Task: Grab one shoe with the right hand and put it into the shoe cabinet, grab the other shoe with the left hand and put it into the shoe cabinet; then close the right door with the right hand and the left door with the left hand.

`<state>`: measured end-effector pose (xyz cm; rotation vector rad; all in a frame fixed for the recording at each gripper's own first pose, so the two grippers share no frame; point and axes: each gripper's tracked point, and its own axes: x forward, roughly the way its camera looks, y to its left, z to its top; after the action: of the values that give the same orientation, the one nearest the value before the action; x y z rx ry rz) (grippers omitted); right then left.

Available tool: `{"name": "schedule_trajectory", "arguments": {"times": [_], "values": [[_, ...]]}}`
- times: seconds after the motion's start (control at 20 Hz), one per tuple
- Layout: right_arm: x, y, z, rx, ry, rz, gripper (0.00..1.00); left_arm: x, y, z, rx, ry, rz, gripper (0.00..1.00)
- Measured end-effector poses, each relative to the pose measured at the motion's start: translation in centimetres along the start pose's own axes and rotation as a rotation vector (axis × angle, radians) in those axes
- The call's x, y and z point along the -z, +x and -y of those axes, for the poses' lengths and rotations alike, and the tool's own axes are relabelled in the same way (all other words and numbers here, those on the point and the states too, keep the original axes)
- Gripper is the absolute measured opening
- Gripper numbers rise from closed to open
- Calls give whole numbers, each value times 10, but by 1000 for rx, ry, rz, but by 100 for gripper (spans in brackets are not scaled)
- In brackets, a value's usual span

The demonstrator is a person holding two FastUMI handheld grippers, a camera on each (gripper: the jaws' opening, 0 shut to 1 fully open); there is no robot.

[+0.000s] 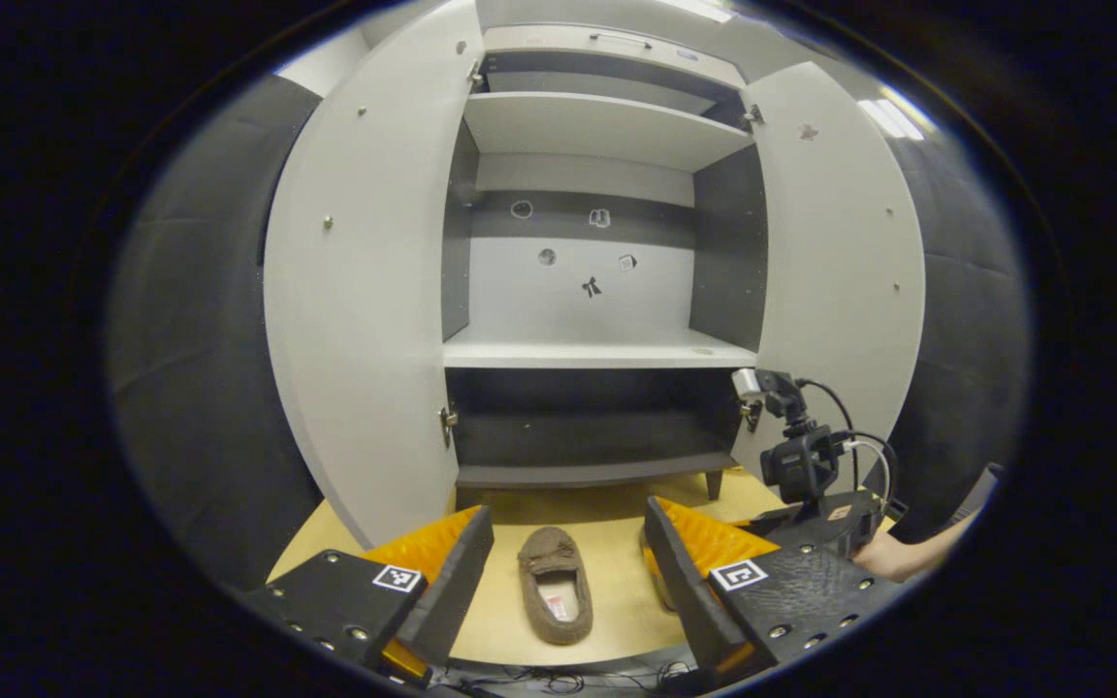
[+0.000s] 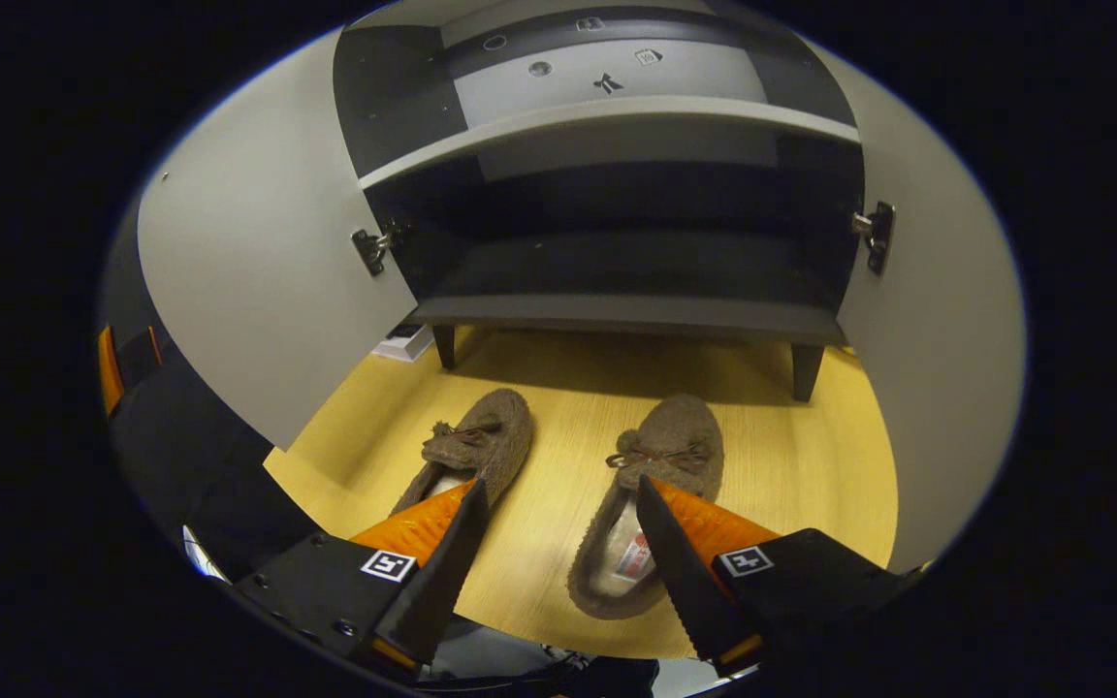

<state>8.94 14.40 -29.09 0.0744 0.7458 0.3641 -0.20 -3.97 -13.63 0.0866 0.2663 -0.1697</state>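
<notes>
- Step in hand, as I read it: first grab, right hand-held gripper (image 2: 558, 543) onto the right-hand brown fuzzy moccasin slipper (image 2: 646, 504). Nothing is in the cabinet yet; both slippers lie on the yellow wood-grain floor (image 2: 811, 465).
- Right hand-held gripper: fingers apart, holding nothing. Its right finger (image 2: 689, 543) overlaps the slipper's opening in the right gripper view; I can't tell whether it touches.
- Left hand-held gripper (image 1: 568, 572): fingers apart, empty, hanging over the other brown fuzzy moccasin slipper (image 1: 556, 582), which sits between its fingers in the left gripper view.
- I'd shift right so the fingers straddle the slipper's side wall or heel rim, one finger inside the opening, then close. The soft pile will squash, so bite deep.
- Target: the grey shoe cabinet (image 2: 617, 310), its dark bottom shelf, far of the slippers. Both grey cabinet doors are swung wide: left door (image 2: 258, 291), right door (image 2: 946, 339).
- Room: the bottom opening is low under the grey middle shelf (image 2: 607, 121), so I'd go in flat, toe first.
- Edges to mind: the shelf's front lip, the hinges on both sides, and the cabinet legs (image 2: 804, 371) near the slippers.
- The slippers are near each other; keep the left finger off the left one.
</notes>
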Motion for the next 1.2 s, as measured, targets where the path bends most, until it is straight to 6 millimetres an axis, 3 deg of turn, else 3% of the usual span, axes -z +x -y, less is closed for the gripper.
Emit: {"name": "schedule_trajectory", "arguments": {"times": [0.15,0.3,0.35,0.4,0.55,0.6,0.65,0.75,0.8,0.85,0.9,1.0,1.05,1.1,1.2], "values": [[17,20,2,-14,32,-63,97,0,0,4,1,-17,12,92],[29,41,8,-12,77,-108,98,13,-6,5,-13,-26,-4,92],[31,47,11,-2,95,-113,97,17,-9,5,-19,-28,-7,98],[30,54,15,12,107,-113,98,20,-12,4,-26,-32,-11,92],[30,74,25,78,70,-115,98,31,-19,1,-42,-56,-30,92],[28,80,29,113,45,-111,98,35,-20,0,-48,-65,-38,99],[29,86,34,156,28,-114,97,37,-22,-1,-56,-75,-42,92],[33,98,48,256,14,-133,85,38,-25,-4,-70,-87,-43,92],[31,97,55,303,18,-131,72,34,-28,-6,-83,-86,-35,92],[31,97,60,347,28,-136,53,32,-30,-8,-92,-87,-23,98],[32,94,61,364,41,-146,34,28,-32,-9,-97,-89,-14,92],[32,96,61,347,64,-151,24,23,-39,-12,-108,-92,0,92],[29,92,64,339,67,-142,24,21,-41,-13,-114,-92,5,92],[33,101,65,317,67,-158,8,20,-44,-14,-121,-88,8,95],[36,91,62,259,102,-171,4,21,-51,-15,-129,-76,10,92]]}}
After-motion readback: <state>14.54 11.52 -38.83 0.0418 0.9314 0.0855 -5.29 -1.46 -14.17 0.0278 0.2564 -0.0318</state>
